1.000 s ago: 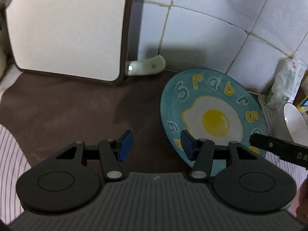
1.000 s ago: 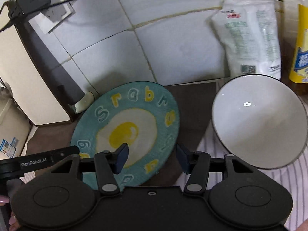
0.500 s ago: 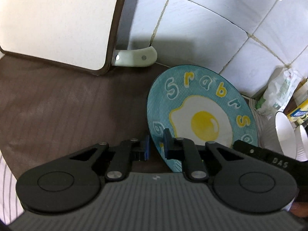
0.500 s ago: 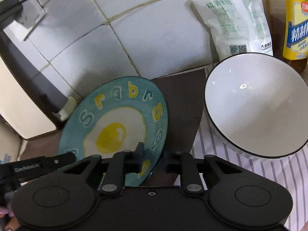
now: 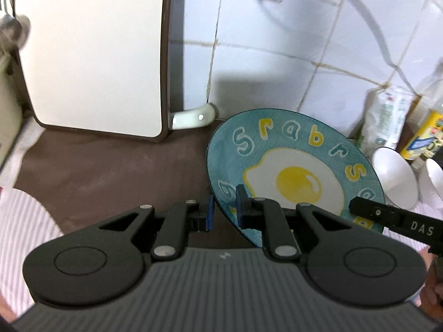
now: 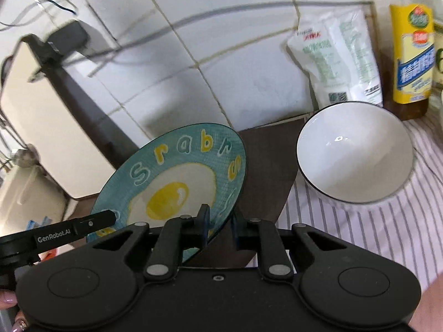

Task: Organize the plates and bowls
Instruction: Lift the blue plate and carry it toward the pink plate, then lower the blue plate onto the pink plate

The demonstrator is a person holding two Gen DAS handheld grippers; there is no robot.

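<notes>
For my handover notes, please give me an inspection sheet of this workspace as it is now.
Surface: brown mat beside striped cloth.
Job's things: egg-print plate tilted, held by its rim on both sides; white bowl upright on the cloth; a second white bowl at the frame edge.
Clutter: white pouch, yellow bottle.
Grippers: left gripper and right gripper both closed on the plate rim.
Cables: grey cable across the wall.
Surroundings: tiled wall, white appliance.
</notes>
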